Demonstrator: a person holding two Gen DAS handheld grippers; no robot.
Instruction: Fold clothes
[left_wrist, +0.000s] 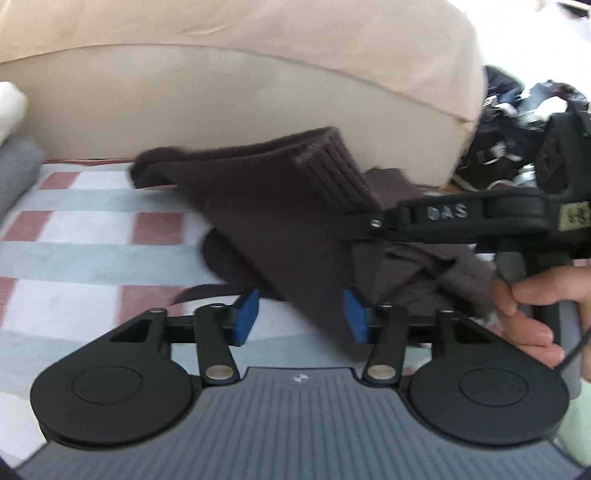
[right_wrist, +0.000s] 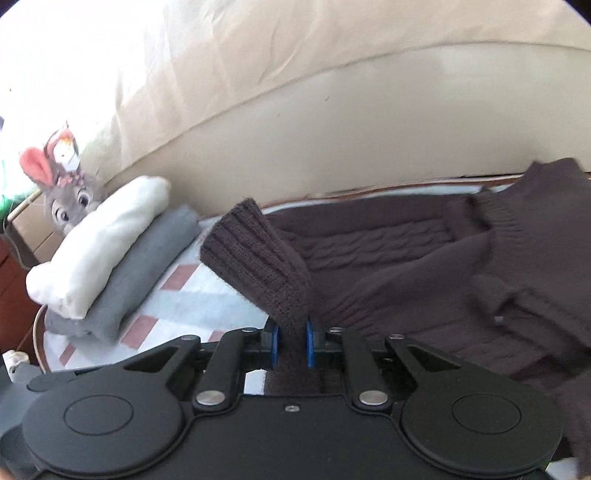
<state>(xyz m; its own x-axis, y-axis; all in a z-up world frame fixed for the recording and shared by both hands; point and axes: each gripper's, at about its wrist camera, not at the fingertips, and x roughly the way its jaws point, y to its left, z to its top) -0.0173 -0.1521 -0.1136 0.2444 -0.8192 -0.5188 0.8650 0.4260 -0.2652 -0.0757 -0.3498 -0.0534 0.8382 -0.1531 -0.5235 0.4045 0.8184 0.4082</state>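
Note:
A dark brown knitted sweater (right_wrist: 406, 266) lies spread on a checked cloth (right_wrist: 207, 302). My right gripper (right_wrist: 291, 345) is shut on one sleeve just below its ribbed cuff (right_wrist: 255, 251), which stands up and leans left. In the left wrist view the same sleeve (left_wrist: 266, 206) hangs stretched from the right gripper (left_wrist: 360, 226), which comes in from the right, held by a hand (left_wrist: 535, 306). My left gripper (left_wrist: 301, 317) is open. The sleeve's lower edge drops between its blue pads (left_wrist: 245, 317) and lies close to the right one, and neither pad presses on it.
A folded white garment on a folded grey one (right_wrist: 110, 251) sits at the cloth's left end, with a plush rabbit (right_wrist: 66, 199) behind. A beige cushion (left_wrist: 258, 85) runs along the back. A heap of dark clothes (left_wrist: 509, 122) lies at the far right.

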